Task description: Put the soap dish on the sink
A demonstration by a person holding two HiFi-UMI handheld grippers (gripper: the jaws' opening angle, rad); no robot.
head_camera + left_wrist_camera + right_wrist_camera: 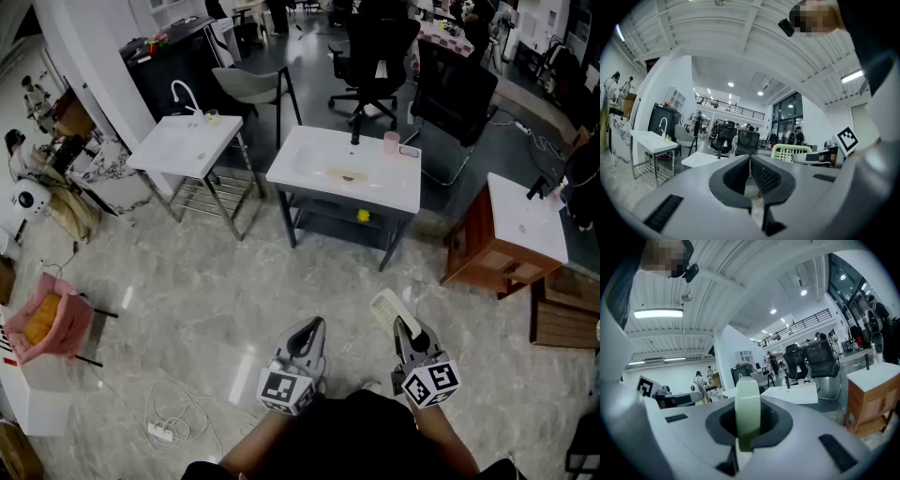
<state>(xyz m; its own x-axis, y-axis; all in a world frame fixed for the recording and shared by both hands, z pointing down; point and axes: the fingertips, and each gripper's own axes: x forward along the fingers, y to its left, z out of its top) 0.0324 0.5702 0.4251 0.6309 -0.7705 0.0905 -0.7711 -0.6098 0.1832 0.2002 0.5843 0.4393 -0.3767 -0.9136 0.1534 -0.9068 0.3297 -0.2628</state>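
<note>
Right gripper (404, 330): jaws nearly together, clamped on the soap dish (748, 405). It is pale green and held on edge, so its thin rim faces this gripper's camera.
Why held so: pinching the rim gives a firm hold on a flat thing. I judge it also lets the dish be tipped flat when it is set down.
Left gripper (307, 336): jaws together with nothing between them. It looks idle, kept just beside the right one.
Pose: both grippers are low and close to the person, side by side, pointing forward about level, the right dipped slightly.
Sink (384, 184): white, on a dark frame, well apart ahead across the floor. A black tap (355, 128) and a pink cup (392, 142) stand at its back edge.
Stage: a carry, by my reading, with the dish not yet near the sink.
</note>
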